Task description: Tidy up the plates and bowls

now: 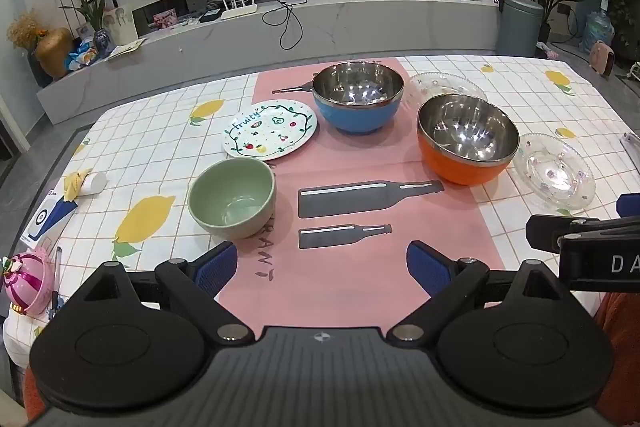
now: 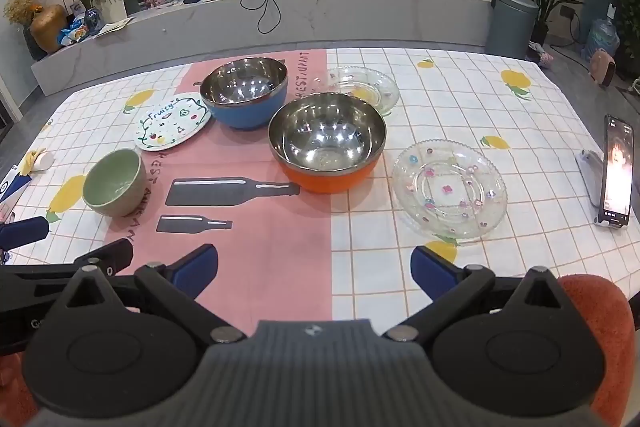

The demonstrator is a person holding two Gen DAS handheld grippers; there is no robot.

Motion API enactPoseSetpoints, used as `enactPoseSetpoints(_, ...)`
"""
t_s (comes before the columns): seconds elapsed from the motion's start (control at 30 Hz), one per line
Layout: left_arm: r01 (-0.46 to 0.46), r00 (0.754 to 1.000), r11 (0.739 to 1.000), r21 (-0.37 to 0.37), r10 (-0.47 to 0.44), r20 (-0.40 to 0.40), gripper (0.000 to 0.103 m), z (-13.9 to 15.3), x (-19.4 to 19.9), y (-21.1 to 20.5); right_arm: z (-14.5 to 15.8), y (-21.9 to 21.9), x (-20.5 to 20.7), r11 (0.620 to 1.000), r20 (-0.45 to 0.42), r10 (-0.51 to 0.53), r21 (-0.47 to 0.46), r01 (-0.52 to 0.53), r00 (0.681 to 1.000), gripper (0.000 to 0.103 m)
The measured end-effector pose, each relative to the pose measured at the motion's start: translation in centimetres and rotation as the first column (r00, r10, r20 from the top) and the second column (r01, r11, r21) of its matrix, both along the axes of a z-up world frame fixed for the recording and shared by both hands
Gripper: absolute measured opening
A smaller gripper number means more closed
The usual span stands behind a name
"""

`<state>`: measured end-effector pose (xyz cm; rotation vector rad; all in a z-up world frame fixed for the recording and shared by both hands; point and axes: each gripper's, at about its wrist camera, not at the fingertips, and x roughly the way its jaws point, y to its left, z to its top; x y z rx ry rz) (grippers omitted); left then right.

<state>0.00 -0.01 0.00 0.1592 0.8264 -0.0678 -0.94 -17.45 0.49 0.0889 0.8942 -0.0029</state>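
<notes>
The near glass plate lies flat on the tablecloth, just right of the orange bowl — likely brittle, slick and thin-edged, so grip its rim. Right gripper and left gripper both hover with jaws apart, holding nothing.

The orange bowl covers part of the far glass plate at upper right. At lower left my view crops the pink ornament; the booklet's print is too small to read.
</notes>
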Motion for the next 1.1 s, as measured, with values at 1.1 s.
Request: enactPoseSetpoints(1.1, 0.007, 1.0, 1.0, -0.007, -0.007, -0.029, 0.103, -0.5, 0.1, -0.2, -0.3, -0.1, 0.3, 1.0, -0.028, -0.002, 0.015, 0.002, 1.0, 0.1)
